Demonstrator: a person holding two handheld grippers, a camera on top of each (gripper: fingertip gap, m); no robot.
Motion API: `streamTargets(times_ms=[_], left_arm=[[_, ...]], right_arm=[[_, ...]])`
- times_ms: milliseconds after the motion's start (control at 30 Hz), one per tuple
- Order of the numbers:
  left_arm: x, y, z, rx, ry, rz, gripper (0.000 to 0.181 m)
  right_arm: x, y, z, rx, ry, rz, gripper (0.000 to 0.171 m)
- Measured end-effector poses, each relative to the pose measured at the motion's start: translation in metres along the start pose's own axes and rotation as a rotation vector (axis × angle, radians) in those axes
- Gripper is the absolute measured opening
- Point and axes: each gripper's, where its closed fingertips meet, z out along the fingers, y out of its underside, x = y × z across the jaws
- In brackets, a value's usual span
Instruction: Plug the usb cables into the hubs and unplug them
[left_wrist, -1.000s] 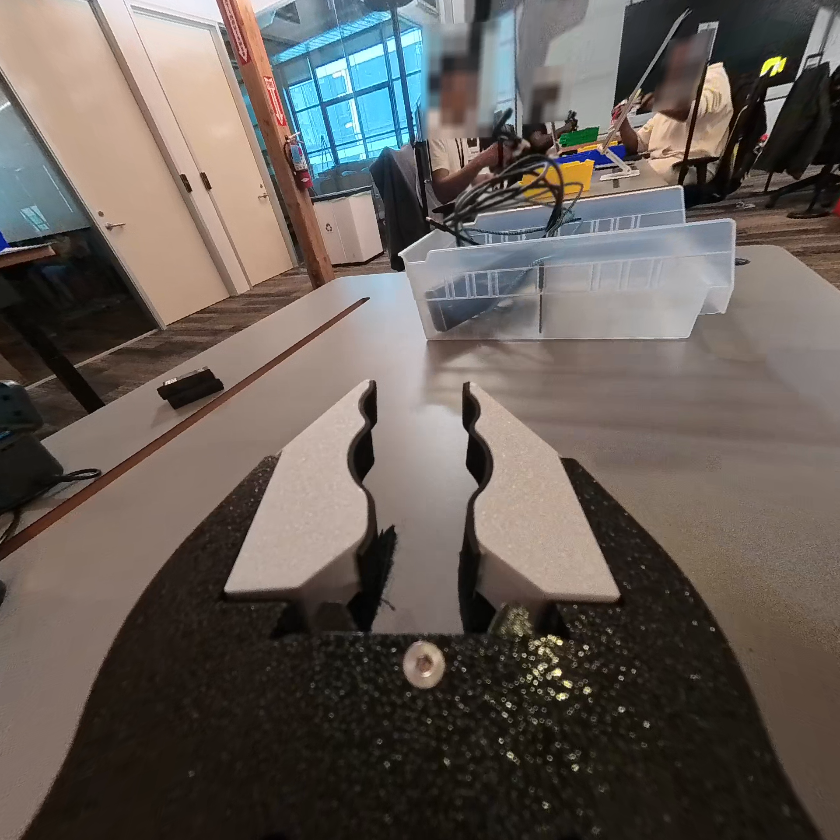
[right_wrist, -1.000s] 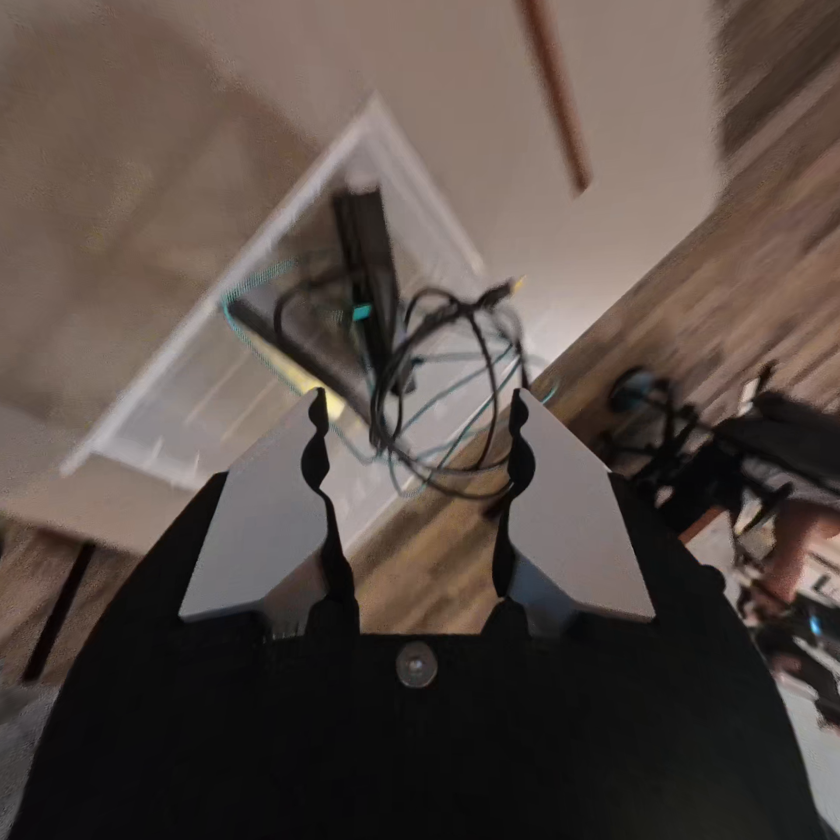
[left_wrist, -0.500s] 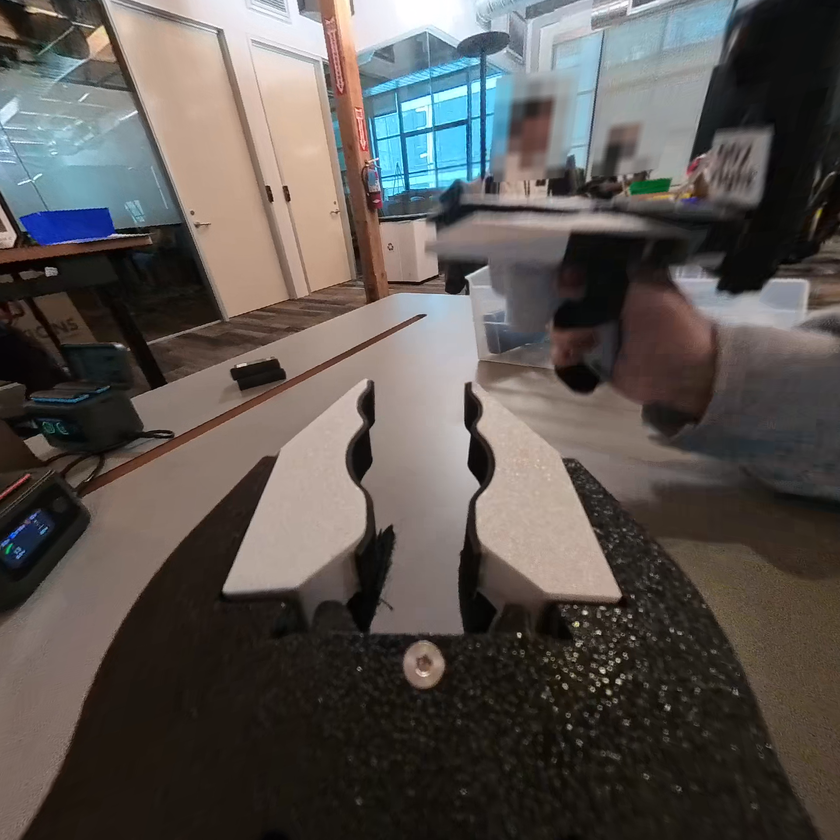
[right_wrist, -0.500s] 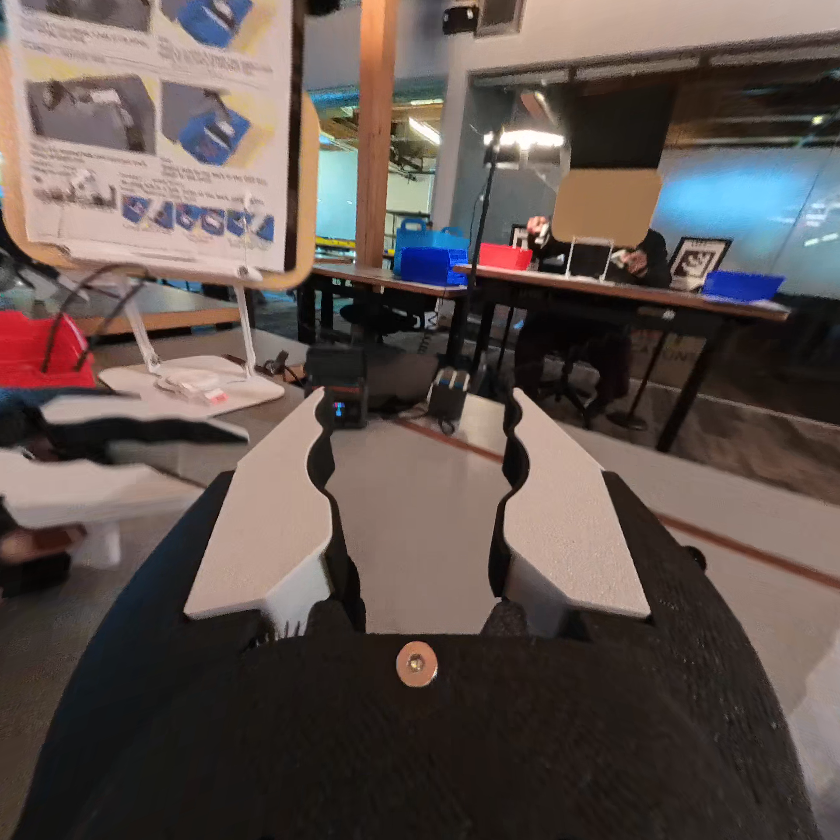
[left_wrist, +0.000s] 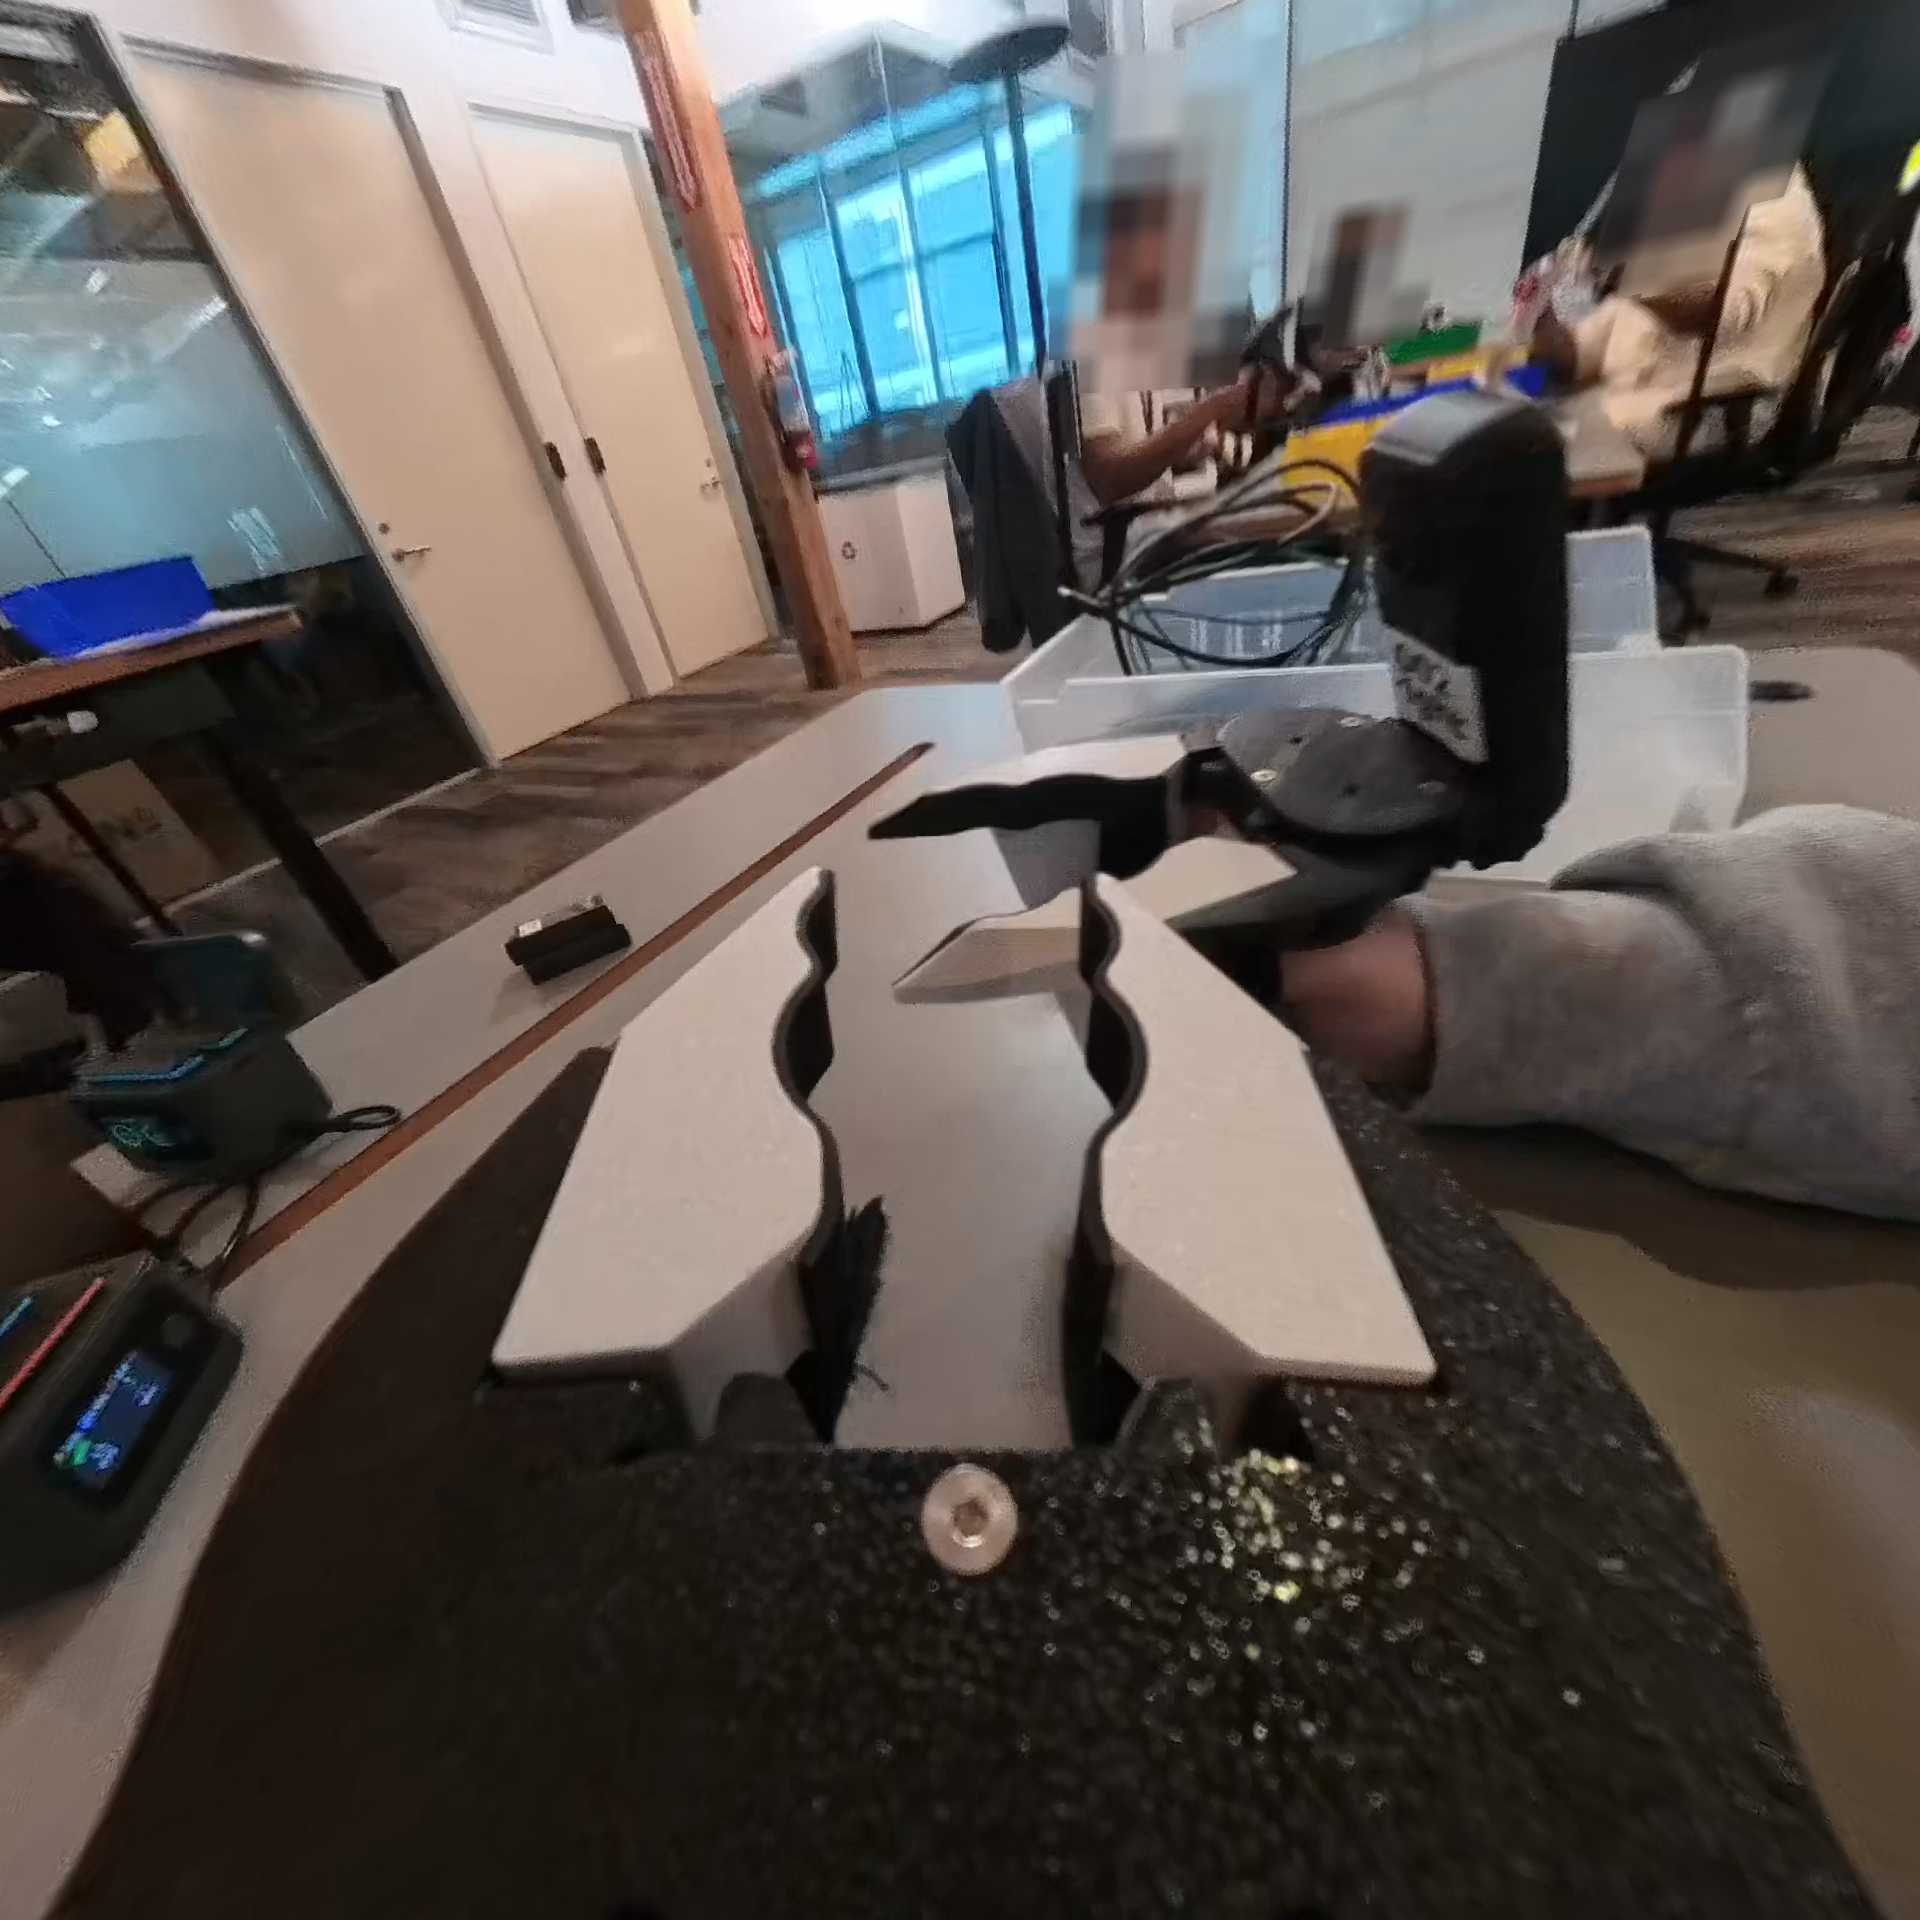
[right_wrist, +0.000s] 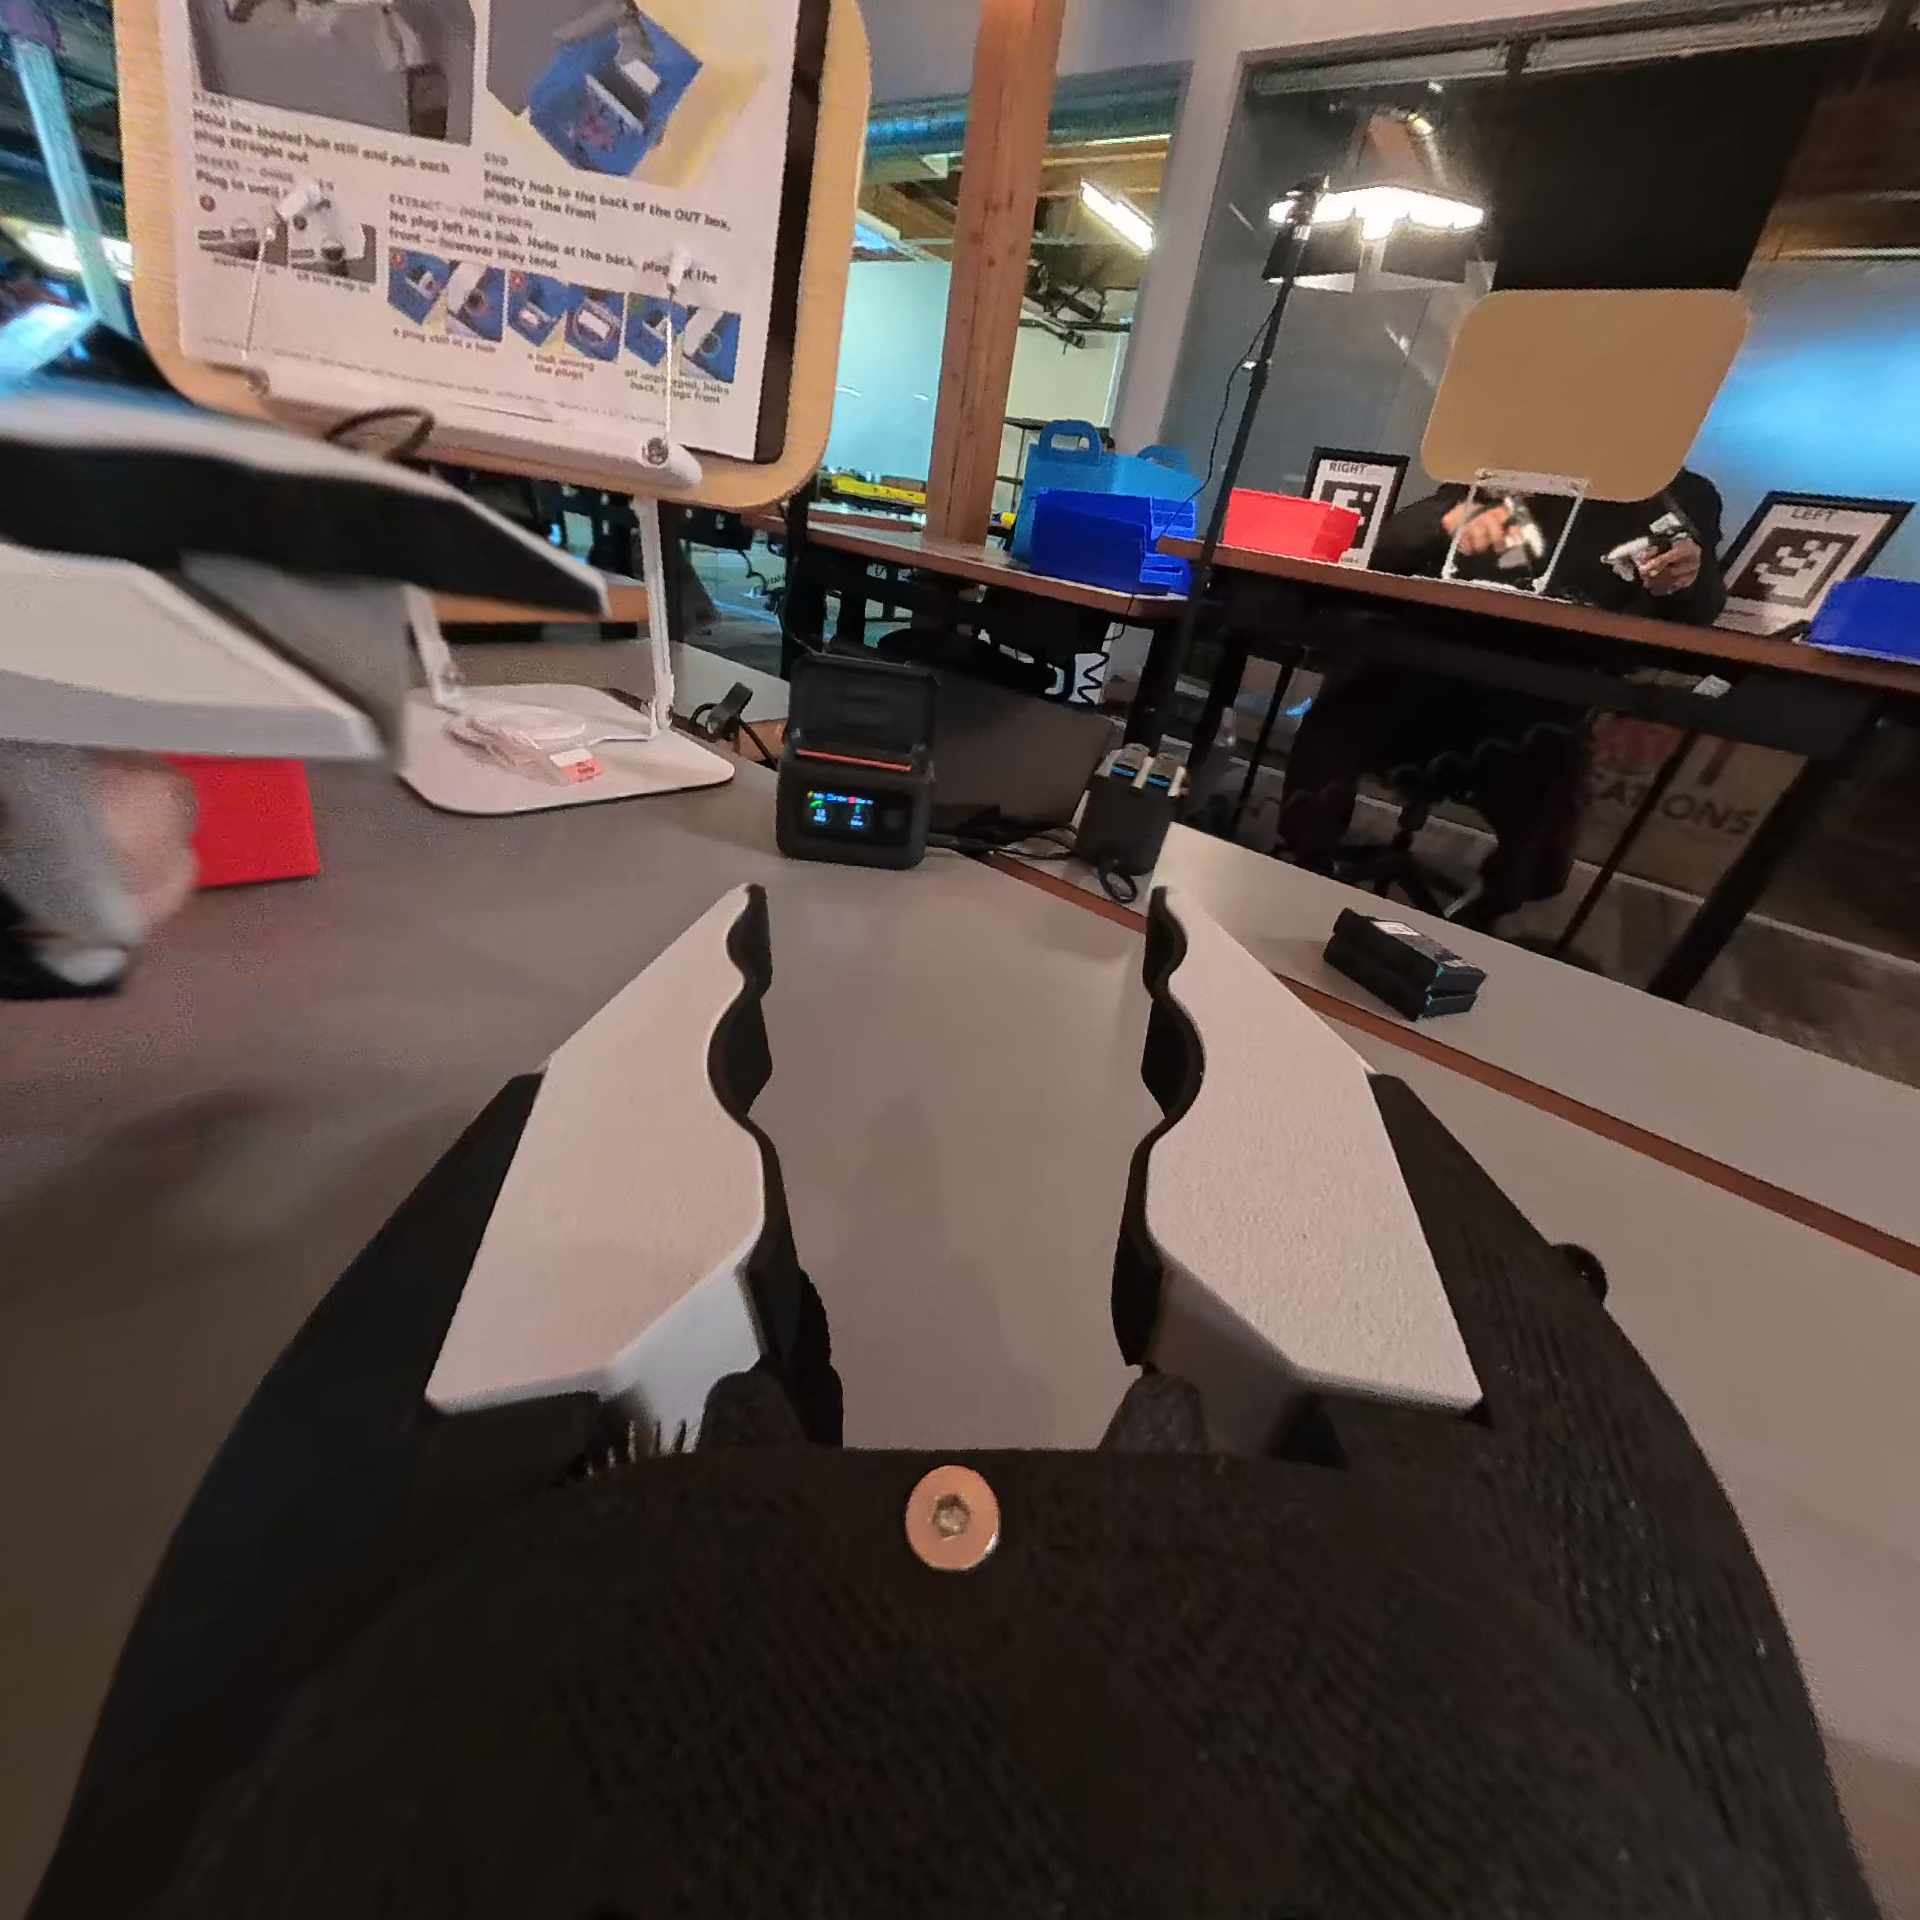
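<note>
A clear plastic bin stands at the far side of the grey table, with a tangle of black USB cables rising out of it. No hub shows clearly. My left gripper is open and empty, low over the table and pointing toward the bin. My right gripper, held by a hand in a grey sleeve, lies crosswise just ahead of it, between it and the bin. In the right wrist view my right gripper is open and empty, and the left gripper shows blurred at the left.
A small black pack lies beyond the table's brown seam. Black charger boxes stand at the left edge. The right wrist view shows an instruction sheet on a stand, a red bin and a charger case. People sit at other tables.
My right gripper swung away from above the bin and cables, turned level over the table, and now sits lower, right in front of my left gripper. The left gripper turned slightly left.
</note>
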Motion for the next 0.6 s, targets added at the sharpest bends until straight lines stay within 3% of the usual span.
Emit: streamTargets(times_ms=[100, 167, 233, 367, 433, 533, 600], left_arm=[[0.008, -0.03, -0.017, -0.078, -0.078, -0.04, 0.069], [0.007, -0.053, -0.05, -0.103, -0.162, -0.039, 0.074], [-0.013, -0.068, -0.101, -0.183, -0.303, 0.016, 0.068], [-0.094, -0.085, -0.219, -0.373, -0.658, 0.195, 0.05], [-0.122, -0.057, -0.252, -0.576, -0.625, 0.184, 0.051], [-0.136, 0.019, -0.281, -0.908, -0.429, -0.01, 0.052], [-0.131, 0.056, -0.281, -0.98, -0.285, -0.094, 0.053]], right_arm=[[0.004, -0.002, -0.003, 0.015, 0.006, 0.034, 0.071], [0.006, -0.002, -0.004, 0.022, 0.007, 0.047, 0.07], [0.007, -0.002, -0.004, 0.023, 0.008, 0.054, 0.069], [0.006, -0.003, -0.003, 0.029, 0.003, 0.054, 0.067], [0.005, -0.003, -0.002, 0.03, -0.001, 0.062, 0.065], [0.004, -0.001, -0.001, 0.021, -0.017, 0.089, 0.064], [0.005, 0.0, -0.001, 0.013, -0.018, 0.098, 0.064]])
